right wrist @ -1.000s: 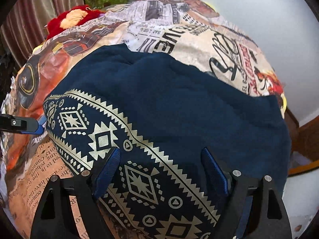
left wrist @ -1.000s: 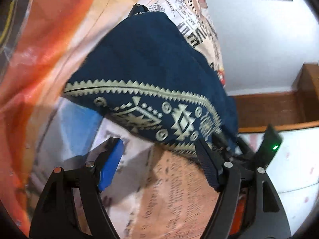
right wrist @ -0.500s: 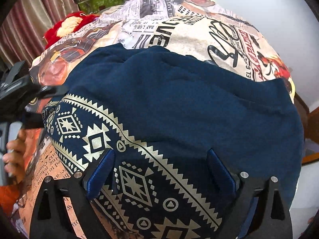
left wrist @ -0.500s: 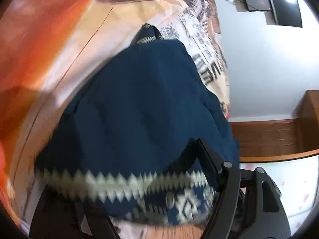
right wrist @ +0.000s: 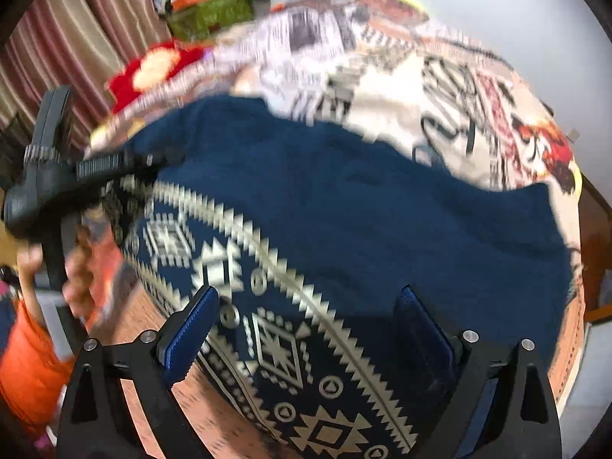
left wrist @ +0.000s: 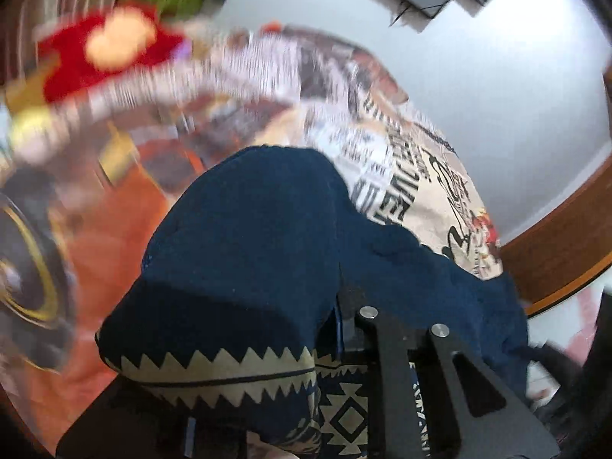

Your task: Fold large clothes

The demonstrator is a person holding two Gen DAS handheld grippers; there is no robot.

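Observation:
A navy garment (right wrist: 363, 222) with a cream geometric band lies on a printed bedspread (right wrist: 420, 88). In the left wrist view its banded edge (left wrist: 229, 367) is raised and draped over my left gripper (left wrist: 329, 319). The jaws are closing with the cloth pinched between them, and one finger is hidden under the fabric. The right wrist view shows that left gripper (right wrist: 114, 164) gripping the garment's left corner, with a hand (right wrist: 76, 279) below it. My right gripper (right wrist: 306, 306) hovers over the patterned band, jaws wide apart and holding nothing.
A red plush toy (right wrist: 153, 69) and a green box (right wrist: 210, 11) sit at the bed's far end by striped curtains (right wrist: 76, 38). A wooden bed frame (left wrist: 554, 237) and a white wall (left wrist: 497, 76) lie to the right. An orange sleeve (right wrist: 26, 375) is at lower left.
My left gripper has closed on the garment's banded edge and lifted it, swinging the view up towards the bed's far end. The right gripper has risen slightly and stayed wide open.

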